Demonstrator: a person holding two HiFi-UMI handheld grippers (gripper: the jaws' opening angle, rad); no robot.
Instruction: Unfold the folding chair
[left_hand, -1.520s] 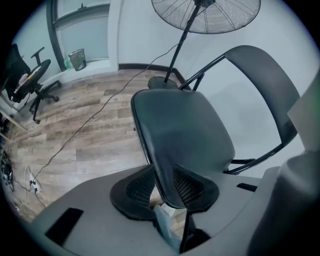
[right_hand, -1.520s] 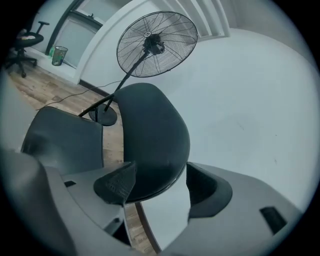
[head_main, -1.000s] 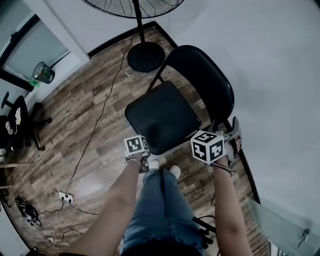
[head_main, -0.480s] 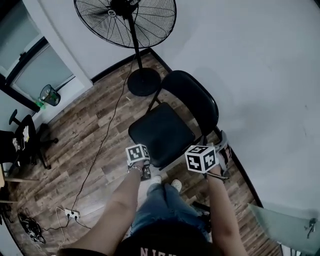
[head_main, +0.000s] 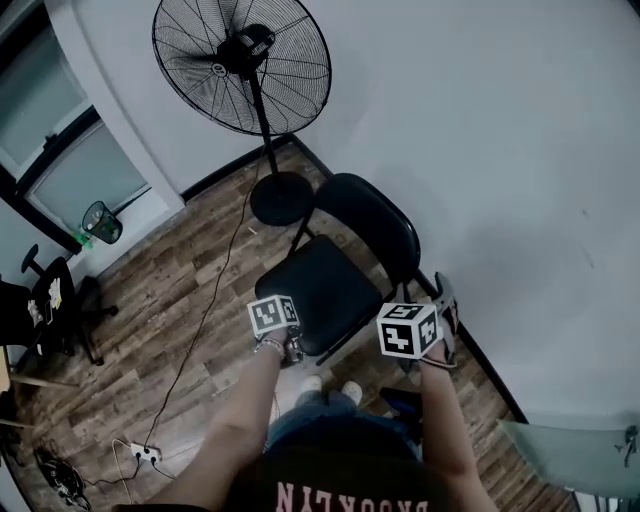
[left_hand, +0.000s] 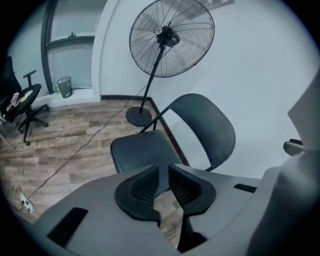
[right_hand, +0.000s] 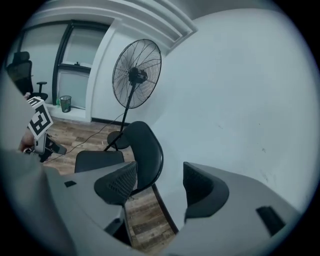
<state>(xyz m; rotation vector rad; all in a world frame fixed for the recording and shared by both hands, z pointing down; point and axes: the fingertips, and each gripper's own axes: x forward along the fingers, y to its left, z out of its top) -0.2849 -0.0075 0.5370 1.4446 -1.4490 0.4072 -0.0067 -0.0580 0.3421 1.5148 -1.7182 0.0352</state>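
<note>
L pads (left_hand: 142, 187): drawn almost together, only a thin slit btwn them, nothing in it. Through the slit, just floor. Left gripper (left_hand: 164, 172) is angled down, held in the person's left hand; in the head view it sits over the near front corner of the seat.

R pads (right_hand: 117, 184): spread well apart, nothing btwn them. The gap shows only chair back, wall and floor beyond. Right gripper (right_hand: 160, 180) is held in the right hand, by the chair's right side, near the wall. The left gripper's marker cube shows at the left edge of the right gripper view.

Black folding chair w/ padded seat and rounded back (head_main: 320, 288): stands opened out, seat flat, back upright, on the brown wood-plank floor (head_main: 160, 300), back close to the white wall (head_main: 480, 150). Both gripper views show it ahead of the jaws, apart from them, not touched.

Further out: tall black pedestal fan w/ wire cage (head_main: 243, 65) just behind the chair, round base on the floor, thin black cable (head_main: 205, 300) trailing from there toward a white power strip (head_main: 143, 452). Far left: small mesh waste bin (head_main: 100, 222) by the window, black office chair (head_main: 45, 300) at the frame edge.
</note>
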